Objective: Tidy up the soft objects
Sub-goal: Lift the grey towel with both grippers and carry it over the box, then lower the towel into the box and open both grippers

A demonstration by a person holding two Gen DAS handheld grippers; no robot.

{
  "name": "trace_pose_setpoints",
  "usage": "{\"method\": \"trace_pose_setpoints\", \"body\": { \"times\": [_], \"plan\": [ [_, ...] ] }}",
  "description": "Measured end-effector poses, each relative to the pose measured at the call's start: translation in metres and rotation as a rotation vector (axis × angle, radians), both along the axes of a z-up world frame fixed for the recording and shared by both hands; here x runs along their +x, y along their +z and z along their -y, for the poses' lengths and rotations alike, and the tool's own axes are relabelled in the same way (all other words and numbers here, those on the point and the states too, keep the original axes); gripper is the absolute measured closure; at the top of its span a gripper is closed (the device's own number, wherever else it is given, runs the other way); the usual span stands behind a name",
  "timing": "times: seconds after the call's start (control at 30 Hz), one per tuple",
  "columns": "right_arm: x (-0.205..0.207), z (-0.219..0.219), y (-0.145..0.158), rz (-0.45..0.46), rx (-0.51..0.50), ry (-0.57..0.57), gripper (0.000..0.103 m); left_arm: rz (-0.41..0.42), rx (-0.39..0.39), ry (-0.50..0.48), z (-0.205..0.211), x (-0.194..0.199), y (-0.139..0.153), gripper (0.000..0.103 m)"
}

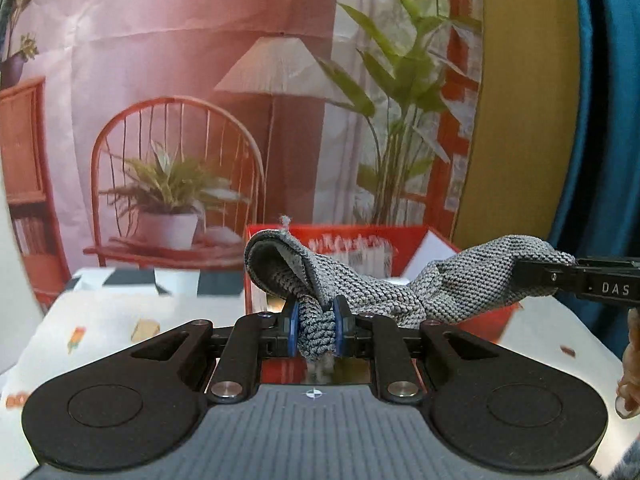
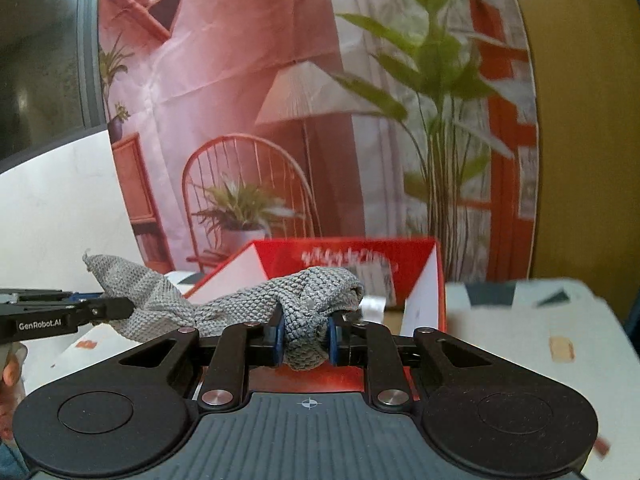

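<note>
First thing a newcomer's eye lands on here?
The grey knitted cloth, held up in the middle of both views, one end pinched in the left gripper and the other in the right gripper. Right behind it sits an open red box on the patterned tablecloth, against a printed backdrop showing a chair, lamp and plants.

A printed pink backdrop (image 1: pixel 168 48) fills the far wall, picturing a red spindle-back chair (image 1: pixel 176 168), a pleated white floor lamp (image 1: pixel 272 68) and tall green plants (image 1: pixel 404 80). Right of it stands a mustard-yellow wall (image 1: pixel 520 100); far left, a dark window (image 2: pixel 40 60).
</note>
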State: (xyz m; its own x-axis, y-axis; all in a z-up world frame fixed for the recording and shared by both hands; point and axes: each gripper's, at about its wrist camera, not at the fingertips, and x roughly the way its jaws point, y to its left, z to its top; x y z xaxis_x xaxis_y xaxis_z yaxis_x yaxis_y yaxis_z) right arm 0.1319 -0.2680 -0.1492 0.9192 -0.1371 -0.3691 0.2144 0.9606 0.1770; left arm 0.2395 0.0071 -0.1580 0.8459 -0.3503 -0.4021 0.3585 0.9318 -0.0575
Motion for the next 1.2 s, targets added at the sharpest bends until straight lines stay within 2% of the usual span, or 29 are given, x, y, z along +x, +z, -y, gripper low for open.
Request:
{"method": "trace_pose_setpoints", "body": {
  "times": [0.17, 0.3, 0.4, 0.57, 0.7, 0.87, 1.0, 1.07, 1.1, 1.17, 1.2],
  "plan": [
    [0.038, 0.025, 0.011, -0.017, 0.005, -0.012, 0.085, 0.003, 0.021, 0.016, 0.016, 0.043, 0.011, 0.085],
    [0.073, 0.047, 0.009, -0.05, 0.01, -0.035, 0.085, -0.028, 0.033, 0.029, 0.03, 0.084, 0.012, 0.085],
    [0.099, 0.064, 0.003, -0.078, 0.026, -0.056, 0.085, -0.049, 0.074, 0.023, 0.044, 0.109, 0.005, 0.085],
    [0.138, 0.082, -0.017, -0.159, 0.01, -0.067, 0.085, -0.137, 0.139, -0.016, 0.064, 0.142, -0.019, 0.085],
    [0.161, 0.089, -0.039, -0.248, 0.034, -0.059, 0.085, -0.217, 0.158, -0.042, 0.069, 0.157, -0.04, 0.085],
    [0.171, 0.089, -0.051, -0.29, 0.051, -0.053, 0.085, -0.255, 0.179, -0.058, 0.069, 0.163, -0.052, 0.085],
    [0.172, 0.089, -0.056, -0.308, 0.054, -0.056, 0.085, -0.249, 0.194, -0.059, 0.069, 0.162, -0.053, 0.084],
    [0.17, 0.09, -0.056, -0.312, 0.043, -0.065, 0.085, -0.239, 0.206, -0.055, 0.069, 0.161, -0.05, 0.082],
    [0.169, 0.089, -0.055, -0.309, 0.014, -0.08, 0.084, -0.229, 0.206, -0.054, 0.069, 0.16, -0.047, 0.077],
    [0.166, 0.083, -0.051, -0.31, -0.07, -0.112, 0.074, -0.202, 0.204, -0.055, 0.066, 0.156, -0.041, 0.048],
    [0.162, 0.081, -0.049, -0.302, -0.097, -0.123, 0.071, -0.177, 0.201, -0.053, 0.063, 0.151, -0.037, 0.041]
  ]
}}
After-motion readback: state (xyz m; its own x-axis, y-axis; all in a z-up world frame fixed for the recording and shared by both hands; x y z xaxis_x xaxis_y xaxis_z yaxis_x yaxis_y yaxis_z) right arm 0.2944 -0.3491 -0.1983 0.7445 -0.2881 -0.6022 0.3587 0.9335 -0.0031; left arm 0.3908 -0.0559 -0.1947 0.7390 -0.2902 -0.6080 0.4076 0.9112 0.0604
